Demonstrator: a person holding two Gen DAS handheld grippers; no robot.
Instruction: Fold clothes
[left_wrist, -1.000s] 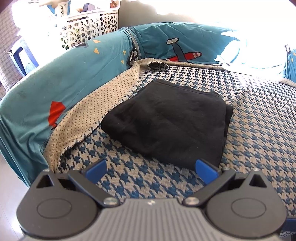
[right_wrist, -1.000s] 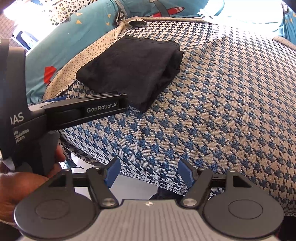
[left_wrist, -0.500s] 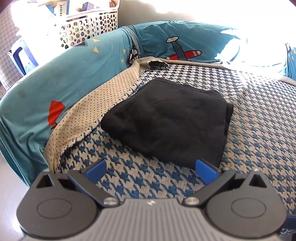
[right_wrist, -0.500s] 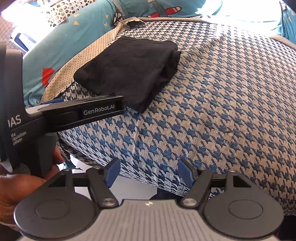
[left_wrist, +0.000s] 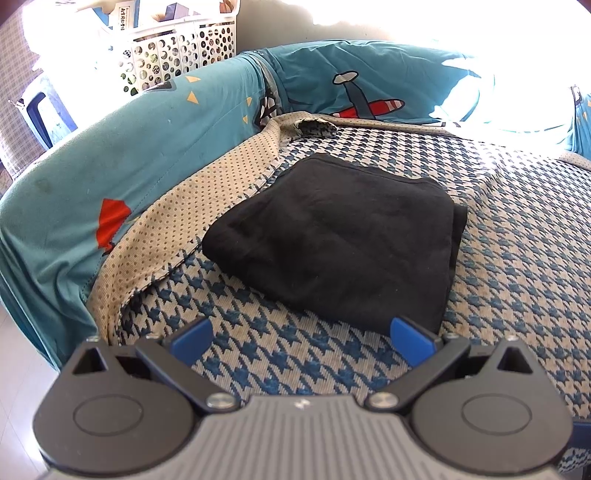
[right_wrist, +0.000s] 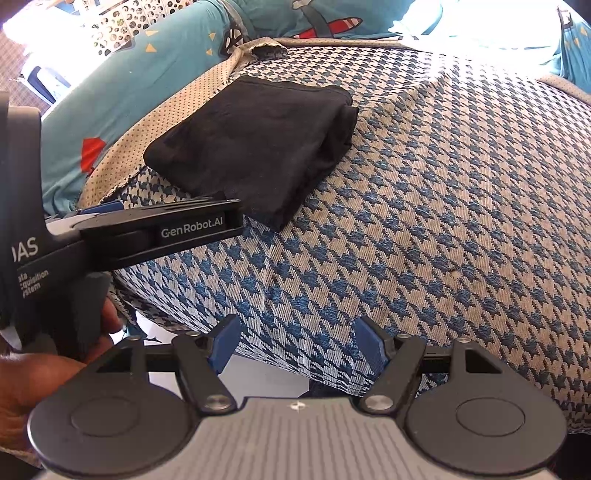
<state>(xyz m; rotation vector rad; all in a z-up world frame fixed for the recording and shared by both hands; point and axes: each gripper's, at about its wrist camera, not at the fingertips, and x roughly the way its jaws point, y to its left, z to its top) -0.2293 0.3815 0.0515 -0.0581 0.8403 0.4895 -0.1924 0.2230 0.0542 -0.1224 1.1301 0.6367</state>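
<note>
Judging black garment (left_wrist: 332, 236) folded; I held left gripper (left_wrist: 301, 338) and right gripper (right_wrist: 295, 341) spread, empty, off cloth.

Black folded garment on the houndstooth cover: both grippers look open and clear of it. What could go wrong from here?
1. The black garment has loose layered edges on its right side; a grab or nudge there could undo the fold.
2. It lies partly over the dotted cover edge, which a low pinch may catch too.
3. The left gripper has one fingertip right by the garment's near corner; moving forward could drag it. The right gripper sits off the bed edge.
</note>
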